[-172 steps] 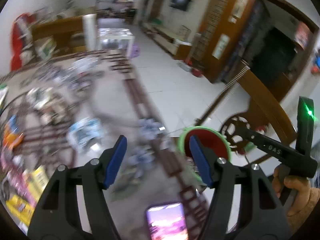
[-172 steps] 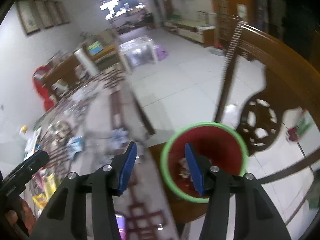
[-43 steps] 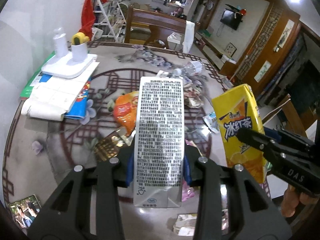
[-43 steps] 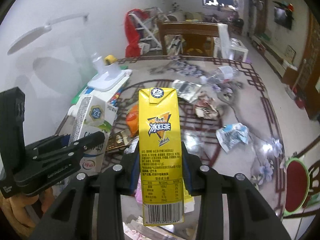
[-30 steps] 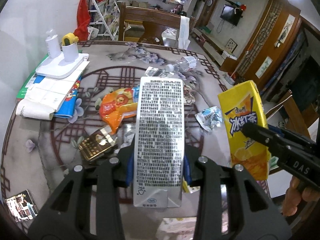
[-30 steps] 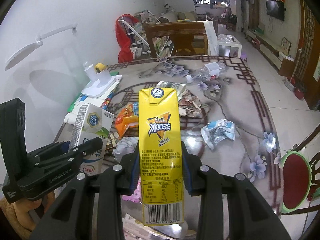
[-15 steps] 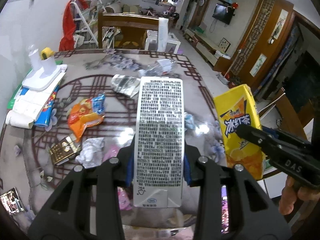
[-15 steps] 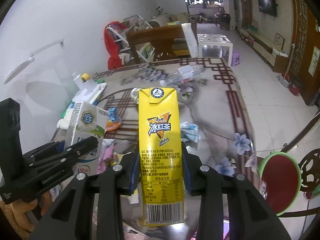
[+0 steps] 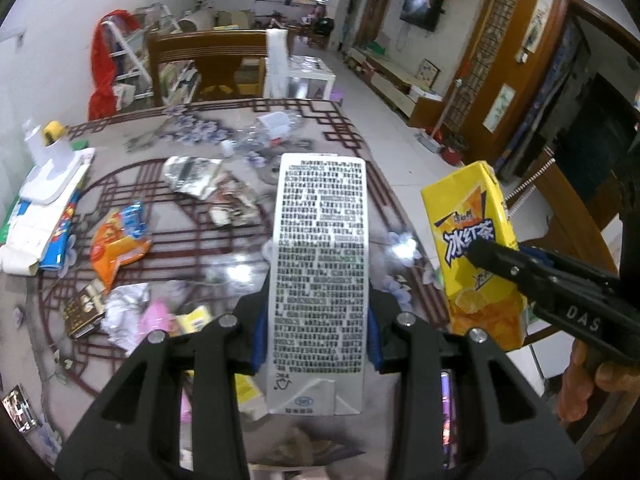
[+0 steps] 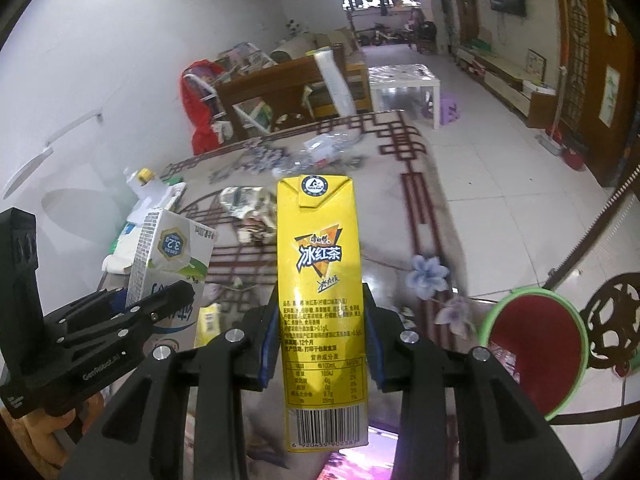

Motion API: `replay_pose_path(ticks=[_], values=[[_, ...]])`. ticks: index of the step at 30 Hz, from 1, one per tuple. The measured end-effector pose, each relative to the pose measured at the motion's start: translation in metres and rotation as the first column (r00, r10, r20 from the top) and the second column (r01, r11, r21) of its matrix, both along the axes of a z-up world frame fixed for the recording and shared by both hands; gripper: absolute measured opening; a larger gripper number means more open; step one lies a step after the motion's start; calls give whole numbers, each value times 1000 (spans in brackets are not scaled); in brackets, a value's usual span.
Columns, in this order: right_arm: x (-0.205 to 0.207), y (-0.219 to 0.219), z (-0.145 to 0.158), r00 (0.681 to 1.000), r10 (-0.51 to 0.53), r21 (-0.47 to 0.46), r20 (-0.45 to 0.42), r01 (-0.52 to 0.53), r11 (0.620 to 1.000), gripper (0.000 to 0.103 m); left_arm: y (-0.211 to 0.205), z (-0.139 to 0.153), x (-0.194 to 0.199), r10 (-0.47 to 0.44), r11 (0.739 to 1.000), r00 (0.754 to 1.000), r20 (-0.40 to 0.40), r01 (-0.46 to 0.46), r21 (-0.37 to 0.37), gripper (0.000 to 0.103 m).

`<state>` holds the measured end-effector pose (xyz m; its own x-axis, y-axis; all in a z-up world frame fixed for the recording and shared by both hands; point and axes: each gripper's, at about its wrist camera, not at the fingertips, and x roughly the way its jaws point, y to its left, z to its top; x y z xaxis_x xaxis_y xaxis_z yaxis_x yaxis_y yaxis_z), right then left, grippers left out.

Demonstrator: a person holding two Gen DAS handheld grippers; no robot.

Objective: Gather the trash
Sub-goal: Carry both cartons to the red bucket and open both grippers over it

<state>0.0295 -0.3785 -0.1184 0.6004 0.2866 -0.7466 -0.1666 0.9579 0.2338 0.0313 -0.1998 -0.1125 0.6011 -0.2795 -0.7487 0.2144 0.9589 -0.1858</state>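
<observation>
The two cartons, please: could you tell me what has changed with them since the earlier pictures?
Both were picked up: the left gripper now clamps the white milk carton, the right gripper the yellow iced tea carton. Both swung from the littered table toward the red bin. Grips unchanged over the last second.

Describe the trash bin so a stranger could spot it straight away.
Start at the patterned dining table and follow its edge to the near right corner, by the carved wooden chair. There, off the table, sits the trash bin: a round bucket, red inside with a bright green rim, the only open container around.
</observation>
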Motion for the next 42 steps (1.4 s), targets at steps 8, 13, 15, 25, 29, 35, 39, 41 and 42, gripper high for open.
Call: replay_pose_path(ticks=[8,13,15,25,29,35,39,41,42], values=[[-7,-61,-4,993,-118,-2,-13,118,993,35,-59,-12,10,-112,994,994,-22,112,5,36],[-13,-126,-17,966,-255,-28,-41,254,967,35,-108,-21,18,-201,980,979,-41,201,-7,36],[-14,-149,-25,952,-300,-40,-62,298,954,35,-133,-25,22,-246,969,968,-49,246,-8,36],[-17,-221,-54,898,-424,-71,-119,418,906,35,-241,-55,41,-425,904,898,-113,428,-2,36],[-20,-240,-63,873,-467,-81,-141,460,884,35,-280,-63,41,-490,870,864,-115,493,-4,36],[-27,-262,-72,842,-514,-88,-165,507,857,41,-314,-61,38,-543,838,838,-50,544,27,69],[-26,-269,-71,828,-539,-89,-157,531,842,47,-310,-56,41,-543,839,839,-36,544,17,70],[-25,-269,-69,828,-540,-86,-153,533,842,47,-297,-52,43,-518,855,854,-39,519,16,70],[-25,-268,-68,829,-538,-83,-152,532,843,47,-291,-51,44,-507,862,861,-41,507,11,70]])
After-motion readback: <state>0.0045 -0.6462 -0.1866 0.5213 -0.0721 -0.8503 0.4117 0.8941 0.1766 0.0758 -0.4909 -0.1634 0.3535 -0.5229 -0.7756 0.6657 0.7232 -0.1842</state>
